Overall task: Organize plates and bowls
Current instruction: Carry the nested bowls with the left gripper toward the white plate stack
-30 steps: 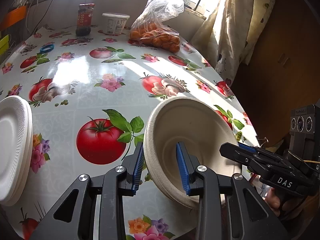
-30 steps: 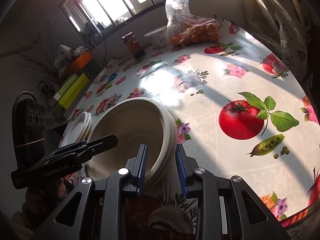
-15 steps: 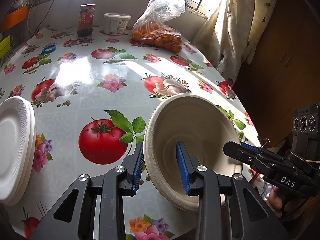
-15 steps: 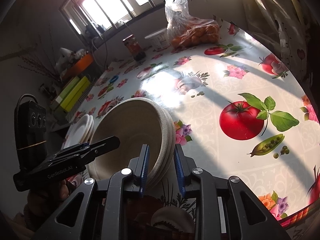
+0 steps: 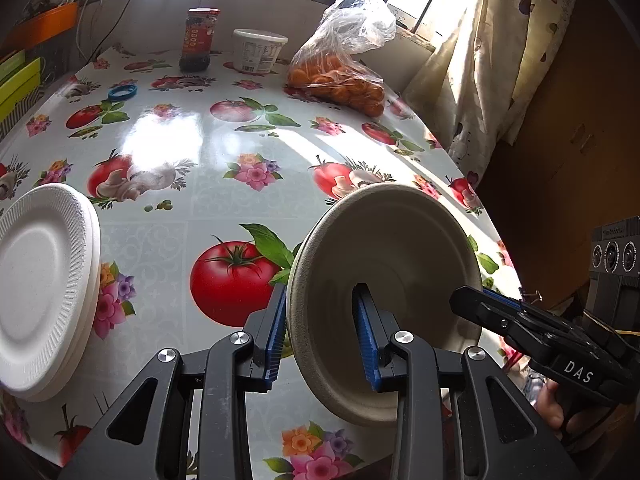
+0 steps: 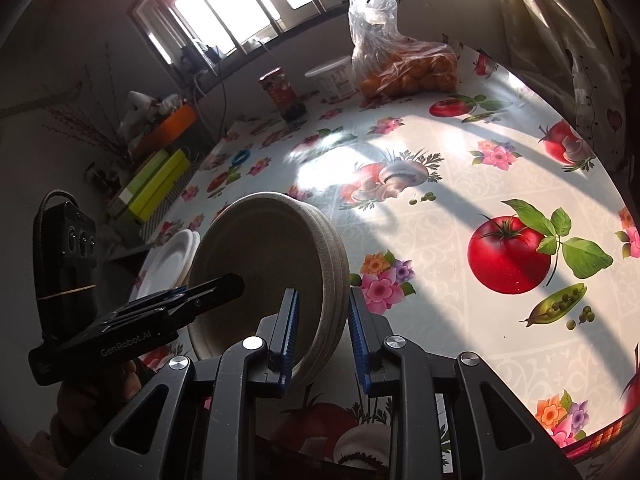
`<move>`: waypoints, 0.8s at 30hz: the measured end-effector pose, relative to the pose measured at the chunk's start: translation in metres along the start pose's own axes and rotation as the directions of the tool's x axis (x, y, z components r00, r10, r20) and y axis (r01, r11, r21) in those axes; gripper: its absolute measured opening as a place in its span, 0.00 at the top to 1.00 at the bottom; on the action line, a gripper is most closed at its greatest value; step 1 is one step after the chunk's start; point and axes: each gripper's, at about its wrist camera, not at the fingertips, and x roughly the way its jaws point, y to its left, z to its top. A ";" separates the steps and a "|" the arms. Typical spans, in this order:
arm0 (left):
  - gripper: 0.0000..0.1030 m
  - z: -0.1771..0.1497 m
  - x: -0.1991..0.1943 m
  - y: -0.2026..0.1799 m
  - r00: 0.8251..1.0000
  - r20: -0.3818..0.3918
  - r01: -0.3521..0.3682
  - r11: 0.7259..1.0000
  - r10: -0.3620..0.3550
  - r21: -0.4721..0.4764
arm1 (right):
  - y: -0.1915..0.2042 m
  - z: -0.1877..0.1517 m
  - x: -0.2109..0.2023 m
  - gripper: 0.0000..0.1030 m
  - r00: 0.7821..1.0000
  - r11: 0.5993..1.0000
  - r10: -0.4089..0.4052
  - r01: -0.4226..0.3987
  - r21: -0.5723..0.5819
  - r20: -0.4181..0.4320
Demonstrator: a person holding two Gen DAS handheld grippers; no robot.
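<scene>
A stack of beige paper bowls (image 5: 400, 248) hangs tilted on its side above the near right part of the table, its opening facing right in the left wrist view. My left gripper (image 5: 320, 334) is shut on its near wall, one pad outside and one inside. My right gripper (image 6: 323, 334) is shut on the opposite rim of the same bowl stack (image 6: 260, 264), where three nested rims show. Each view shows the other tool: the right gripper (image 5: 516, 316) and the left gripper (image 6: 200, 294). A stack of white foam plates (image 5: 36, 288) (image 6: 176, 256) lies flat at the table's left edge.
At the far end of the fruit-patterned table (image 5: 248, 208) stand a dark jar (image 5: 198, 40), a white tub (image 5: 258, 50) and a bag of oranges (image 5: 340, 76). A blue ring (image 5: 122, 92) lies far left. A curtain (image 5: 480, 80) hangs beyond the right edge.
The bowl stack has tipped further upright and risen a little between the two grippers. The right jaws have drawn slightly closer on its rim.
</scene>
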 end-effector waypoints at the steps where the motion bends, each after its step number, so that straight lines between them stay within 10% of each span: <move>1: 0.67 0.000 -0.002 0.002 1.000 0.002 0.000 1.000 0.000 -0.004 | 0.001 0.001 0.001 0.76 1.000 1.000 0.002 -0.002 -0.002 -0.002; 24: 0.67 0.003 -0.055 0.066 0.991 0.079 -0.101 0.987 0.112 -0.128 | 0.069 0.026 0.047 0.76 0.991 0.987 0.111 -0.118 -0.110 -0.075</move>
